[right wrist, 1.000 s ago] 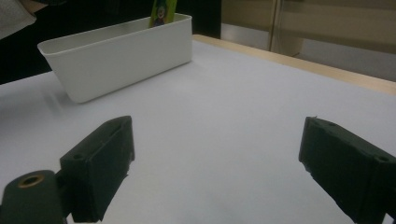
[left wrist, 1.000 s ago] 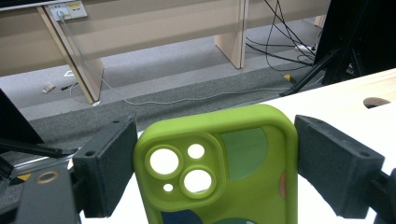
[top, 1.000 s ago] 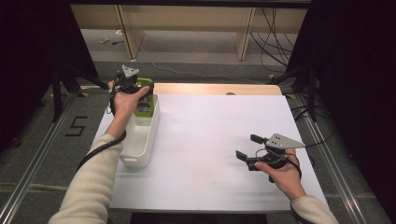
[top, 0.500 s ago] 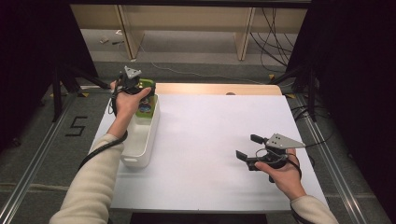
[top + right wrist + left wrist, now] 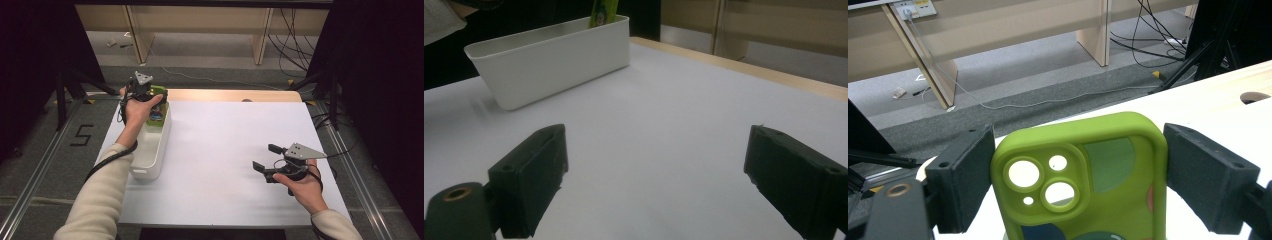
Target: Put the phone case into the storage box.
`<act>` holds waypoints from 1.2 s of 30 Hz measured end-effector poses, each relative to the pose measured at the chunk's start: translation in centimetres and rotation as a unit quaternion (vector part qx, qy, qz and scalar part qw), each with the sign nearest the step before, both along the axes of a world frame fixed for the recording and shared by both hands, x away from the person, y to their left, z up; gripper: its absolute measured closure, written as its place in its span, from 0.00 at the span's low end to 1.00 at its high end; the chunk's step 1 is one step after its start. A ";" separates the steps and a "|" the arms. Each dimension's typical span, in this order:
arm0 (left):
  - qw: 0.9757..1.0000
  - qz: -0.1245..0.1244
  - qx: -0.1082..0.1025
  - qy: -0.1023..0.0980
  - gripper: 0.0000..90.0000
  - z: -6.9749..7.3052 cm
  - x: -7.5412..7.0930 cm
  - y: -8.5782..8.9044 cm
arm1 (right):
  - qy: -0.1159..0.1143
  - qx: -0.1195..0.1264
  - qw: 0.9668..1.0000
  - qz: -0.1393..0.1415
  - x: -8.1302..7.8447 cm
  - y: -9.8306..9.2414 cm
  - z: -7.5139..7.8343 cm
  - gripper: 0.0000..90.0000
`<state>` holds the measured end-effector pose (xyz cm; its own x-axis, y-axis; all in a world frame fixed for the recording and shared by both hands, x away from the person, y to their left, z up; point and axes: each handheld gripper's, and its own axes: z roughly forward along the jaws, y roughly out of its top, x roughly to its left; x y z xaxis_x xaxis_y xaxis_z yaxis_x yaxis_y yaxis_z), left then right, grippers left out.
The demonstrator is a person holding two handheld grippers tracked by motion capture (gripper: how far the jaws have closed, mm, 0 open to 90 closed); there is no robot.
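The bench (image 5: 225, 150) is a broad white sheet with bare space between the two tools. On it, under the left tool, stands a long white bin (image 5: 152, 150), its near end towards the person and its far end beneath that tool. In the right gripper view the same bin (image 5: 549, 55) lies ahead and to the left of the jaws, well apart from them.

The left tool (image 5: 142, 92) is clamped on a green phone case (image 5: 1083, 175): in the left gripper view both black pads sit against the case's long edges, camera cut-outs facing the lens. From above, the case (image 5: 159, 102) stands on end at the bin's far end, its lower part inside the walls (whether it rests on the bin's floor cannot be made out). In the right gripper view its green top (image 5: 601, 12) pokes above the rim.

The right tool (image 5: 267, 162) hovers low over bare bench, jaws spread wide with nothing between them.

As a judgement, the work looks nearly done: the case is already in the bin. What is left is to let go, draw the left tool clear, and see that the case settles rather than tipping over the rim.
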<state>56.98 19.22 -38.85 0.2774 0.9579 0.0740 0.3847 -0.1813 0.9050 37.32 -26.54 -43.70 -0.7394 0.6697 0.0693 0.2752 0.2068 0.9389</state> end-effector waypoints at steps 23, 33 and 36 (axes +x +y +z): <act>1.000 0.002 0.008 0.008 0.17 -0.7 0.4 0.0 | 0.003 0.000 1.000 0.001 0.0 0.0 -0.1 0.13; 1.000 0.004 0.014 0.011 0.17 -1.0 0.6 0.1 | 0.004 0.000 1.000 0.001 0.0 0.0 -0.1 0.13; 1.000 0.004 0.014 0.013 0.17 -1.1 0.7 0.1 | 0.004 0.001 1.000 0.002 0.0 0.0 -0.1 0.13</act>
<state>57.66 19.35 -39.93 0.2714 0.9579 0.0930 0.4090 -0.2023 0.8898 37.37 -26.50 -43.80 -0.7411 0.6671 0.0759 0.2819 0.2066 0.9370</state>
